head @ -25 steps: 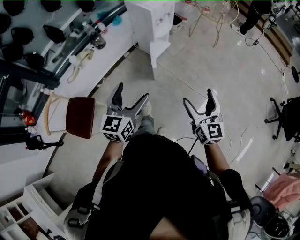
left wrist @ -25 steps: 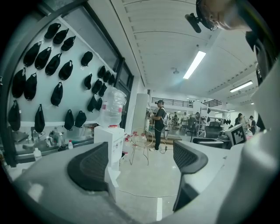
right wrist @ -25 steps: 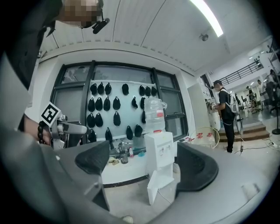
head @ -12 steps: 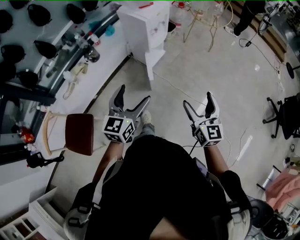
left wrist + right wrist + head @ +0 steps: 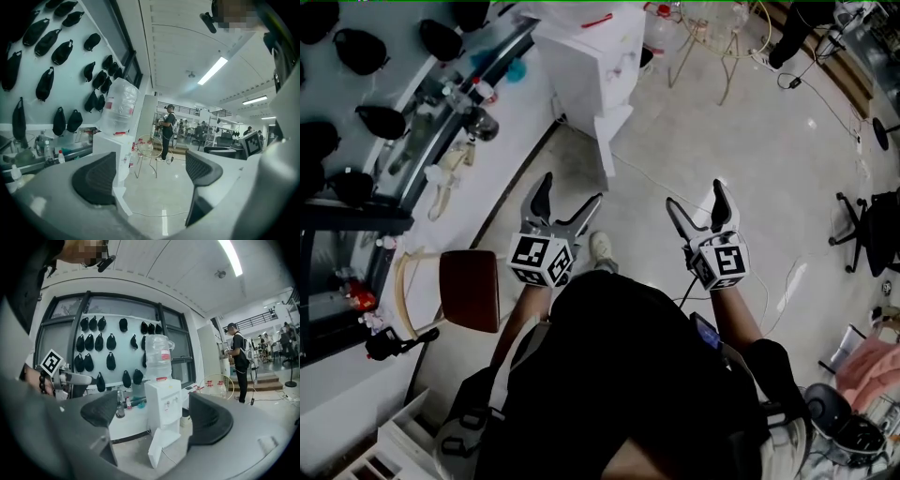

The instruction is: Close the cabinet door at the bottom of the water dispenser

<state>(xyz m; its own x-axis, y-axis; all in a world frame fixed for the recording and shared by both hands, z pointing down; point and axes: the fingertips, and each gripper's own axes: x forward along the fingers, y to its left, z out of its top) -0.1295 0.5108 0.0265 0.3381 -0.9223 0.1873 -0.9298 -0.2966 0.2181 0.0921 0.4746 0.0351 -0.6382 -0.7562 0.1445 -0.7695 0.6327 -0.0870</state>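
A white water dispenser [image 5: 589,58] [image 5: 164,401] [image 5: 112,152] with a clear bottle on top stands at the far end of the floor, by the white counter. Its bottom cabinet door [image 5: 612,139] [image 5: 159,446] [image 5: 123,202] hangs open, swung out toward me. My left gripper [image 5: 565,202] [image 5: 147,174] is open and empty, well short of the dispenser. Beside it my right gripper [image 5: 697,204] [image 5: 157,416] is open too, with nothing between its fingers, pointing at the dispenser from a distance.
A chair with a dark red seat [image 5: 469,291] stands at my left. A white counter [image 5: 441,141] with bottles runs along the left wall. A cable [image 5: 656,178] lies on the floor ahead. A wire stand [image 5: 712,37] and a person [image 5: 167,131] are further off.
I have walked forward: the dispenser and its open door have come nearer and lower in the head view. Both grippers stay open, held the same way.
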